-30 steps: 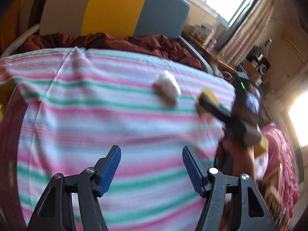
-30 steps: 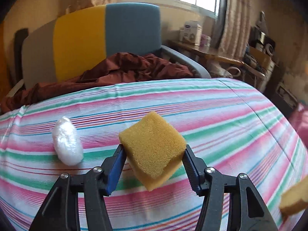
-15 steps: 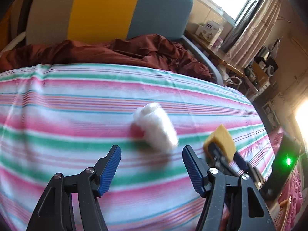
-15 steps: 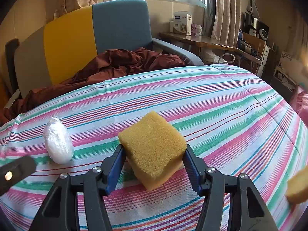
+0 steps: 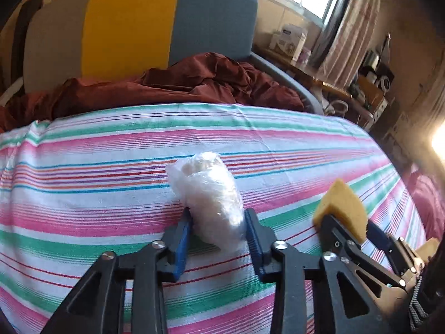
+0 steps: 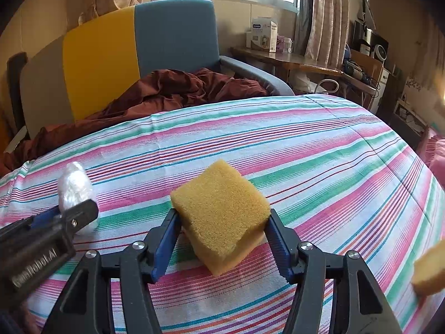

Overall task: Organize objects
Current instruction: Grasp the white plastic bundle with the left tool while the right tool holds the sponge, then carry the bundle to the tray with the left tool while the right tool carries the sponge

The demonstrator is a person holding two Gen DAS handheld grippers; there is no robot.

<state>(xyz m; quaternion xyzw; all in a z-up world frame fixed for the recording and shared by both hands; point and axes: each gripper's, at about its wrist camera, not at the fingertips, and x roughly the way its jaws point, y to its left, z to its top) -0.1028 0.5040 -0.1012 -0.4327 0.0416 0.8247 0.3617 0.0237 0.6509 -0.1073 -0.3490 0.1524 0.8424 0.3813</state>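
A white crumpled plastic bundle (image 5: 208, 192) lies on the striped cloth (image 5: 97, 167). My left gripper (image 5: 218, 231) is closing around its near end, and both blue pads touch its sides. In the right wrist view the same bundle (image 6: 73, 186) sits at the left, with a left finger (image 6: 80, 211) across it. My right gripper (image 6: 222, 217) is shut on a yellow sponge block (image 6: 219, 194), held just above the cloth. From the left wrist view, that sponge (image 5: 342, 206) and the right gripper (image 5: 347, 224) are close by on the right.
A second yellow sponge piece (image 6: 429, 272) shows at the right edge. Behind the striped surface lie a maroon blanket (image 6: 172, 89) and a grey, yellow and blue chair back (image 6: 167, 33). A cluttered desk (image 6: 292, 61) stands by the window at the right.
My left gripper moved in over the white bundle and its jaws closed from wide open onto it. The right gripper kept still with the sponge.
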